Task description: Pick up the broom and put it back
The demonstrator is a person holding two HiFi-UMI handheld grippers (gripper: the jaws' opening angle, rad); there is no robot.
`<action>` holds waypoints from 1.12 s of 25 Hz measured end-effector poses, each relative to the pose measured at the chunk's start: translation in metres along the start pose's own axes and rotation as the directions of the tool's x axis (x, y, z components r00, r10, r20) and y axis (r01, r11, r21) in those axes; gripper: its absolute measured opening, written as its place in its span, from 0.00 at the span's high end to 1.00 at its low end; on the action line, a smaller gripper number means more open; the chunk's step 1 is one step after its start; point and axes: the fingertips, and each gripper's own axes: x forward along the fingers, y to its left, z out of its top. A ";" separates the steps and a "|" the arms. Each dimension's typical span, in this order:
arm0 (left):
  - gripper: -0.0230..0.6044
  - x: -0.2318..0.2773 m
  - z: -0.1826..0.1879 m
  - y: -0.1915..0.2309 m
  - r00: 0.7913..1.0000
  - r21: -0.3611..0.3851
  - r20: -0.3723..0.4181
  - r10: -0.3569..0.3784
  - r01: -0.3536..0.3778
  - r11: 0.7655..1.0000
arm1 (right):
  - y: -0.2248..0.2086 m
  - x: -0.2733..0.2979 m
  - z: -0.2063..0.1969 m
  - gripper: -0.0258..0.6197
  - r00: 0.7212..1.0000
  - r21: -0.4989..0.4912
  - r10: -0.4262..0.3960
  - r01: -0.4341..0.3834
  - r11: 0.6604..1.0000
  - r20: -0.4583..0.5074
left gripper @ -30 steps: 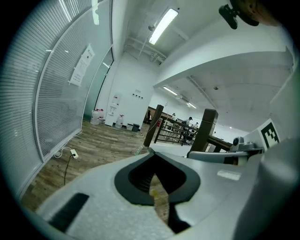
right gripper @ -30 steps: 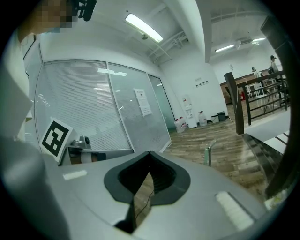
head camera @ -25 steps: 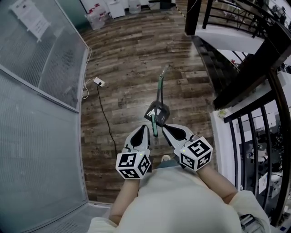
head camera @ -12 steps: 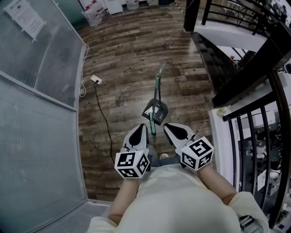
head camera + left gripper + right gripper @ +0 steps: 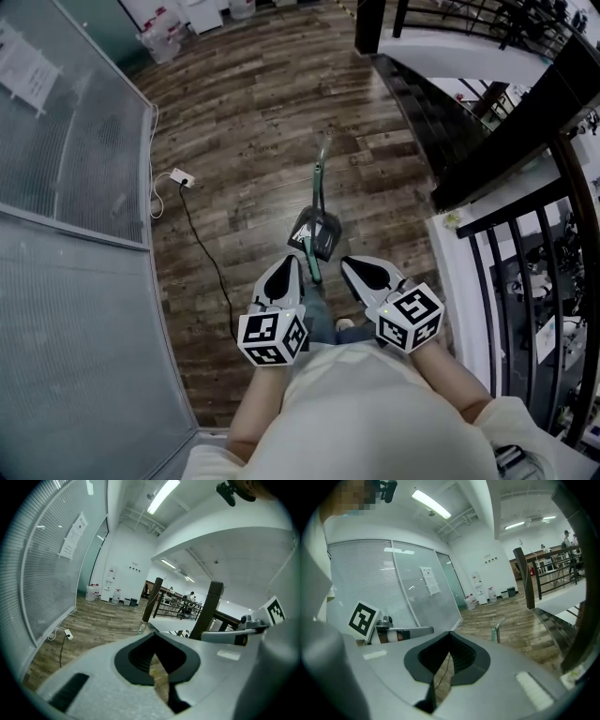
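1. Left gripper [image 5: 294, 264], lower centre-left of my head view: I see its jaws closed together on nothing.
2. Broom [image 5: 319, 192] stands mid-frame on the wood floor [image 5: 244, 112], its dustpan [image 5: 316, 234] between both claw tips, untouched.
3. Right gripper [image 5: 349, 264], lower centre-right: jaws closed, empty.

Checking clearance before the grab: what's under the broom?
Only wood floor shows around the broom. Its dark pan covers the patch directly beneath, so that spot can't be checked.
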 end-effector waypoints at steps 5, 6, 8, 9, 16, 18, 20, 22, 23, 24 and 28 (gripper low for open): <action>0.95 0.035 0.002 0.022 0.998 0.003 -0.041 -0.038 0.039 0.999 | -0.024 0.029 0.007 0.95 0.998 0.030 -0.055 0.055 0.998 0.007; 0.95 0.042 0.002 0.027 0.998 0.008 -0.050 -0.047 0.047 0.999 | -0.028 0.035 0.009 0.95 0.998 0.035 -0.065 0.065 0.997 0.008; 0.95 0.056 0.002 0.034 0.996 0.018 -0.067 -0.063 0.064 0.998 | -0.036 0.046 0.011 0.95 0.997 0.044 -0.083 0.082 0.996 0.009; 0.95 0.063 0.003 0.037 0.995 0.023 -0.075 -0.071 0.073 0.997 | -0.039 0.052 0.011 0.95 0.996 0.049 -0.091 0.090 0.995 0.007; 0.95 0.113 0.008 0.059 0.984 0.056 -0.137 -0.116 0.125 0.991 | -0.060 0.086 0.018 0.95 0.989 0.105 -0.149 0.148 0.983 -0.001; 0.95 0.128 0.008 0.064 0.980 0.067 -0.154 -0.126 0.138 0.988 | -0.068 0.094 0.020 0.95 0.986 0.121 -0.166 0.165 0.979 -0.002; 0.95 0.144 0.008 0.068 0.977 0.081 -0.169 -0.132 0.147 0.986 | -0.078 0.101 0.022 0.95 0.983 0.133 -0.181 0.181 0.975 -0.005; 0.95 0.159 0.007 0.071 0.973 0.098 -0.185 -0.137 0.156 0.983 | -0.087 0.107 0.023 0.95 0.980 0.144 -0.199 0.199 0.969 -0.011; 0.95 0.165 0.006 0.072 0.971 0.107 -0.192 -0.139 0.161 0.981 | -0.091 0.110 0.023 0.95 0.978 0.150 -0.209 0.209 0.966 -0.015; 0.95 0.171 0.005 0.074 0.970 0.115 -0.200 -0.142 0.167 0.979 | -0.094 0.113 0.023 0.95 0.976 0.157 -0.219 0.219 0.963 -0.018; 0.95 0.198 -0.002 0.083 0.958 0.125 -0.235 -0.166 0.199 0.972 | -0.106 0.127 0.021 0.95 0.968 0.182 -0.248 0.249 0.951 -0.032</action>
